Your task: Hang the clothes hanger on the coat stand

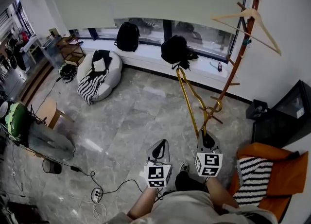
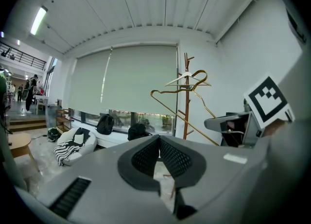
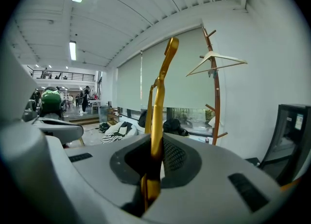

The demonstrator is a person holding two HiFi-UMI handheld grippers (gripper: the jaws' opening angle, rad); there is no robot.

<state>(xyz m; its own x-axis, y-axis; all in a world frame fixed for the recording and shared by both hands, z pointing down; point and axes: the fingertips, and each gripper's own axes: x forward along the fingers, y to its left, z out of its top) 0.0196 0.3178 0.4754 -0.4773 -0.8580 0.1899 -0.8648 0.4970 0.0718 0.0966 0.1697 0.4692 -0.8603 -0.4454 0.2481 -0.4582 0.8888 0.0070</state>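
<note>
1. Right gripper view: the right claw (image 3: 156, 157) is closed on the gold clothes hanger (image 3: 158, 106). The bar is pinched between its dark pads, and the rest of the hanger rises up and away from the jaws.
2. Left gripper view: the left claw (image 2: 159, 156) has its pads meeting at the tips with nothing between them, so it is closed and empty.
3. In the head view, both claws sit side by side low in the frame and point forward, the left a little behind the right.
4. The gold hanger stretches out from the right claw over the grey floor (image 1: 131, 116) toward the coat stand (image 1: 241, 48). In the right gripper view it sits left of the stand and apart from it, not hung on any peg. In the head view its hook overlaps a low peg, and I cannot tell whether they touch.
5. A pale wooden hanger (image 1: 248, 21) hangs on an upper peg of the stand, which is close to the white wall.
6. Farther out, two black backpacks (image 1: 128, 36) sit on the window ledge. A white beanbag (image 1: 99, 75) carries a striped cloth, and an orange chair (image 1: 284, 169) is at the right.
</note>
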